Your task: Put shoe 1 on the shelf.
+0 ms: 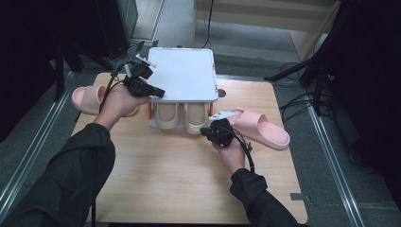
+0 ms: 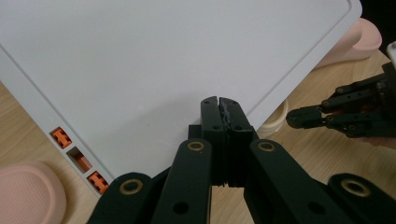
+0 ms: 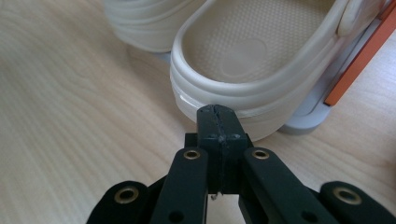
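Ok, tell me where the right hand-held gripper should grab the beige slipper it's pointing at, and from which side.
Best bet is the raised heel rim of the beige slipper, approached from the table's near side, where the right hand-held gripper already sits with jaws shut. The heel sticks out of the white rack toward the person, and its thick upright rim suits one jaw inside, one outside. The jaws must open first.
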The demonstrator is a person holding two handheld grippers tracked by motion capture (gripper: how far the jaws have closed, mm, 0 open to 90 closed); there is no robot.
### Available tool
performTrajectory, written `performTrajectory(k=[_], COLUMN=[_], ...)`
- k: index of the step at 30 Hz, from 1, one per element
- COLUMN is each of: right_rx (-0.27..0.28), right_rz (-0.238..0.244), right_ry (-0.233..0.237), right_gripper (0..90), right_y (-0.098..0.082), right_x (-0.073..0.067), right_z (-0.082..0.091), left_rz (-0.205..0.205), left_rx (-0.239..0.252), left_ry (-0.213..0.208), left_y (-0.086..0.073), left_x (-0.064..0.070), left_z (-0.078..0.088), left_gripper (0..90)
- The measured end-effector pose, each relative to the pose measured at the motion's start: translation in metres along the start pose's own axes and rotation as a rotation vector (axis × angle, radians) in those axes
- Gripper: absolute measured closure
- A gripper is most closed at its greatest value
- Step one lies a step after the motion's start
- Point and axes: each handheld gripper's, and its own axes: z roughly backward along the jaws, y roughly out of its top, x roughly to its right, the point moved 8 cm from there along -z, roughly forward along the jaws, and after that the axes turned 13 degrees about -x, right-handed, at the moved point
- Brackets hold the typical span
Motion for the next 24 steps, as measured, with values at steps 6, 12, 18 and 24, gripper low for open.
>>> performTrajectory(k=[6, 12, 18, 24], right_rx=[0.02, 0.023, 0.047, 0.068], right_rz=[-0.025, -0.038, -0.073, -0.045], right_ry=[0.0, 0.018, 0.072, 0.1], right_gripper=[90.0, 90.0, 86.6, 78.3], right_y=[0.007, 0.011, 0.01, 0.004], right_x=[0.009, 0.011, 0.006, -0.008], right_z=[-0.005, -0.009, 0.004, 0.03], left_rz=[0.0, 0.005, -0.025, 0.015], left_rx=[0.003, 0.006, 0.016, 0.015], left_ry=[0.0, -0.012, 0.081, 0.072], left_y=[0.0, -0.001, -0.002, -0.007], left_x=[-0.001, -0.001, 0.002, -0.003], left_z=[0.0, 0.001, 0.002, 0.008], left_gripper=[89.1, 88.9, 86.6, 72.5])
